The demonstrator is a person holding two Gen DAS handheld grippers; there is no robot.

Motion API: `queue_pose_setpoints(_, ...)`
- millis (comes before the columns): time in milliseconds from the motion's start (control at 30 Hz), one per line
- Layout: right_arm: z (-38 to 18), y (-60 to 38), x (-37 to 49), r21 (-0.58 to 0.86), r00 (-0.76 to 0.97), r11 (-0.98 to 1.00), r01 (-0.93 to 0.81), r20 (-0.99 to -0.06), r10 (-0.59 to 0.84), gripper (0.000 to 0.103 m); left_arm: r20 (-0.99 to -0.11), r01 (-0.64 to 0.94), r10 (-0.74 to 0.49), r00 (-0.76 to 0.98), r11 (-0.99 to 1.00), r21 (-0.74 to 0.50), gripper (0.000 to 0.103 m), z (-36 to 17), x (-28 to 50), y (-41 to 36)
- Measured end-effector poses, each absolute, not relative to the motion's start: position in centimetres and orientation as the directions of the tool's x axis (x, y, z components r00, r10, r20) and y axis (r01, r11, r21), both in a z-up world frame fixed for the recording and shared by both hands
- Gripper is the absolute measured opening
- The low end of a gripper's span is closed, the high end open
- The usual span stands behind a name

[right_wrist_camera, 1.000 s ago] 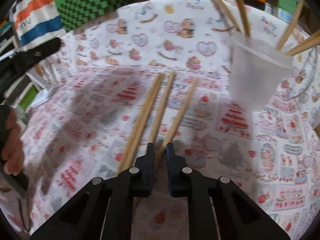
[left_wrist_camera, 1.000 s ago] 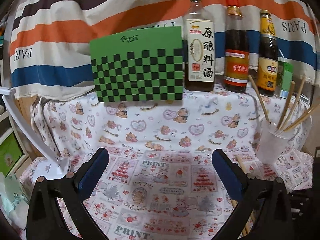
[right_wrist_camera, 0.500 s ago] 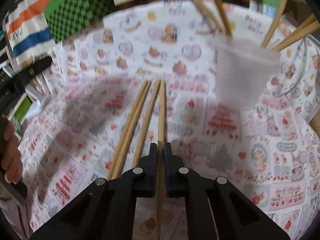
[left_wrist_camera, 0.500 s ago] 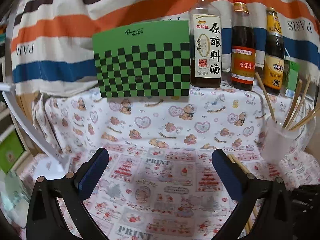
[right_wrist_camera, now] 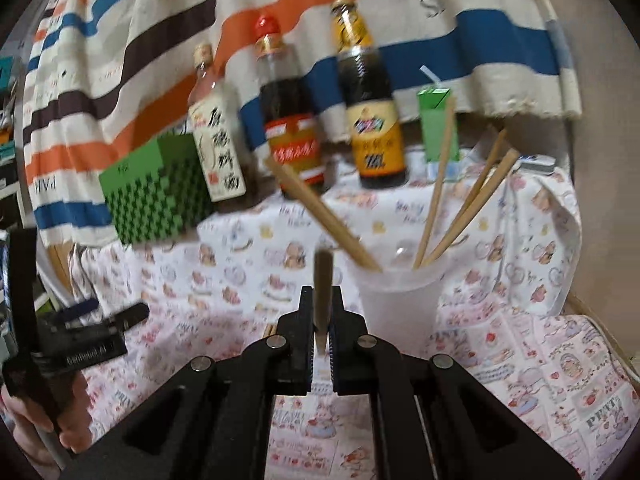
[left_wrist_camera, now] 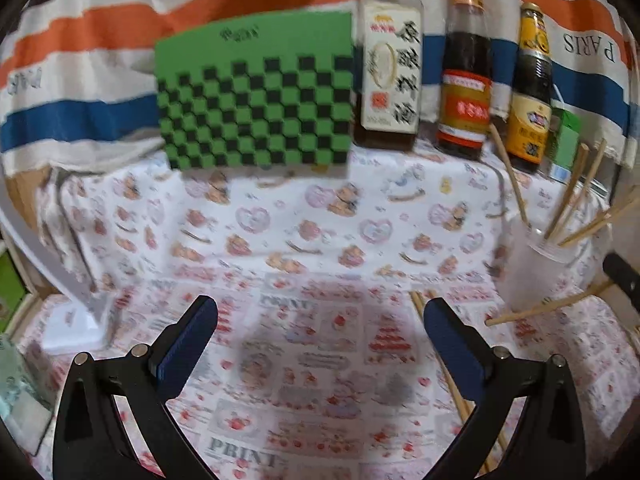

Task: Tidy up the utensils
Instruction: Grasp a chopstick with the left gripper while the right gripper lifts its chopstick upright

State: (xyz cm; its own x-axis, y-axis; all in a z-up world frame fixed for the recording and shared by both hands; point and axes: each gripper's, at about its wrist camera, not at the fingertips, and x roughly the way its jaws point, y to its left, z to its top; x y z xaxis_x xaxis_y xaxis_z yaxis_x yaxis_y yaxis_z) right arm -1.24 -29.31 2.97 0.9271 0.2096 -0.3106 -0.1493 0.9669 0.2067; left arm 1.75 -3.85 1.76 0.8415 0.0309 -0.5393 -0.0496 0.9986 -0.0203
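Between our left fingers [left_wrist_camera: 320, 340], spread wide with nothing in them, the patterned cloth of the worktop [left_wrist_camera: 304, 360] lies bare. Just outside the right-hand finger, a pair of loose chopsticks [left_wrist_camera: 452, 380] lies on the cloth and runs under it.

Our right fingers [right_wrist_camera: 320, 320] are clenched on one wooden chopstick [right_wrist_camera: 322, 280], which stands up out of them, blurred, plain pale brown with a squared tip. Just beyond and to the right of those fingers stands the translucent plastic cup [right_wrist_camera: 396, 304]; we count four chopsticks in it, one leaning left and three leaning right. Open cloth lies left of the cup.

Behind the cup, along the far edge against the striped fabric [right_wrist_camera: 400, 8], stand three sauce bottles [right_wrist_camera: 292, 120], a green-and-black checkered box [right_wrist_camera: 156, 196] to their left and a green drink carton [right_wrist_camera: 436, 124] to their right.
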Motion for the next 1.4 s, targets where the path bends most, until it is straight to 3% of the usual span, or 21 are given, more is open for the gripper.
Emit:
queue_pose_setpoints(67,3.4,-29.7,-1.8,0.216,0.936,0.965,-0.147,-0.286,0.206,0.007,-0.558,-0.021,0.000,0.830,0.999,-0.032,0.101,1.5,1.8,-4.3)
queue_pose_setpoints(100,3.7,-29.9,-2.0,0.215,0.939,0.965,-0.153,-0.273,0.210,0.007,-0.565,-0.002,-0.018,0.825,0.999,-0.034,0.095,1.3,1.8,-4.7)
queue_pose_setpoints(200,4.0,-29.8,-2.2,0.188,0.949,0.971,-0.146,-0.249,0.190,0.007,-0.619,0.062,-0.090,0.780,0.996,-0.067,0.054,0.8,2.3,-5.8)
queue_pose_setpoints(233,4.0,-29.8,-2.2,0.176,0.953,0.975,-0.138,-0.244,0.179,0.007,-0.631,0.073,-0.115,0.767,0.993,-0.091,0.049,0.7,2.6,-5.9)
queue_pose_setpoints(367,4.3,-30.1,-2.2,0.167,0.958,0.977,-0.135,-0.231,0.172,0.007,-0.688,0.063,-0.155,0.709,0.986,-0.157,0.046,0.8,5.5,-6.9)
queue_pose_setpoints(667,5.2,-32.0,-1.9,0.164,0.969,0.982,-0.091,-0.214,0.125,0.007,-0.829,0.064,-0.077,0.553,0.997,-0.050,0.037,-2.2,12.1,-10.6)
queue_pose_setpoints(733,5.0,-32.4,-1.6,0.177,0.967,0.981,-0.074,-0.227,0.114,0.007,-0.851,0.052,-0.094,0.516,0.996,-0.078,0.029,-3.0,12.9,-10.7)
queue_pose_setpoints(933,5.1,-32.6,-1.4,0.178,0.966,0.981,-0.078,-0.229,0.118,0.007,-0.870,0.050,-0.110,0.482,0.994,-0.098,0.029,-4.7,13.8,-11.4)
queue_pose_setpoints(1233,4.9,-32.9,-1.0,0.185,0.962,0.981,-0.063,-0.249,0.109,0.007,-0.881,0.026,-0.034,0.471,0.999,-0.025,0.029,-5.0,14.5,-12.6)
queue_pose_setpoints(1400,4.8,-32.8,-1.0,0.181,0.960,0.981,-0.070,-0.254,0.115,0.007,-0.886,-0.025,-0.024,0.463,0.999,-0.040,0.020,-5.2,16.2,-12.2)
